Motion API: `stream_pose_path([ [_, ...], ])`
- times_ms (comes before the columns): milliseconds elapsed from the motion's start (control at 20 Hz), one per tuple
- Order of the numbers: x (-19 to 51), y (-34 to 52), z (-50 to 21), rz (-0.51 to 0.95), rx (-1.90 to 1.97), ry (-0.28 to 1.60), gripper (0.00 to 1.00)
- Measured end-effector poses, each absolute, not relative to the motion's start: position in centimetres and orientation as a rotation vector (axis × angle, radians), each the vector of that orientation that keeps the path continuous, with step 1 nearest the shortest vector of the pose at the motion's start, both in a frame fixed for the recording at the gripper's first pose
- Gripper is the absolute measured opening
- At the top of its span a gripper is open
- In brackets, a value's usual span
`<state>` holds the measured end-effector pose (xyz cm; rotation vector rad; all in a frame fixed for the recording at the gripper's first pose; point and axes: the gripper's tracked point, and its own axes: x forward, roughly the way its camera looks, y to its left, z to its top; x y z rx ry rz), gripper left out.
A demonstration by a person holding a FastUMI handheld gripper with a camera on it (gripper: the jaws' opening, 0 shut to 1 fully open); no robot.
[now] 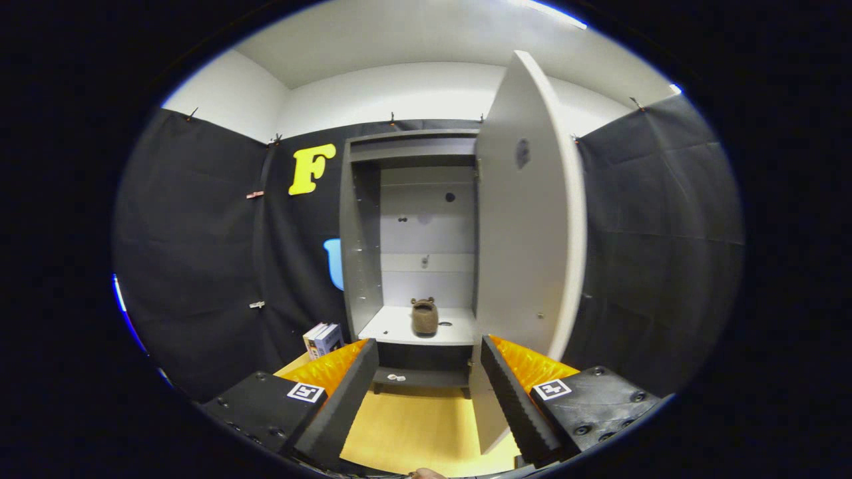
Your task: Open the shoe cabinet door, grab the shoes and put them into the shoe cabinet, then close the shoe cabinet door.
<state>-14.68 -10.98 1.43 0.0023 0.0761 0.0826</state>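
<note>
The shoe point(424, 317) sits inside the shoe cabinet point(363, 219); the gripper point(429, 359), jaws released and empty, should push the door point(529, 219) gently from its outer edge.

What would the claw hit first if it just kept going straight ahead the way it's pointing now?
Probably the open shoe cabinet: the open claw aims at its shelf, where a brown shoe sits. Nothing lies between, though depth is hard to judge. The door stands open to the right.

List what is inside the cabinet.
In the open cabinet, one brown shoe stands on the shelf. Small white bits lie on the lower shelf. The door hides the right side. The gripper is open, holding nothing.
</note>
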Motion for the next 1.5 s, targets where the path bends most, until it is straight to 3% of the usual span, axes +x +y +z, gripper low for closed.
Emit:
stream_pose_path([
  [350, -15.9, -20.6, 1.7, -0.061, -0.011, 0.023, 0.98],
  [650, -13.4, -25.0, 1.3, -0.084, 0.002, 0.013, 0.98],
  [1050, -8.4, -26.3, -0.4, -0.046, 0.019, 0.054, 0.98],
  [1500, -7.8, -22.6, -1.0, 0.025, 0.047, 0.072, 0.97],
])
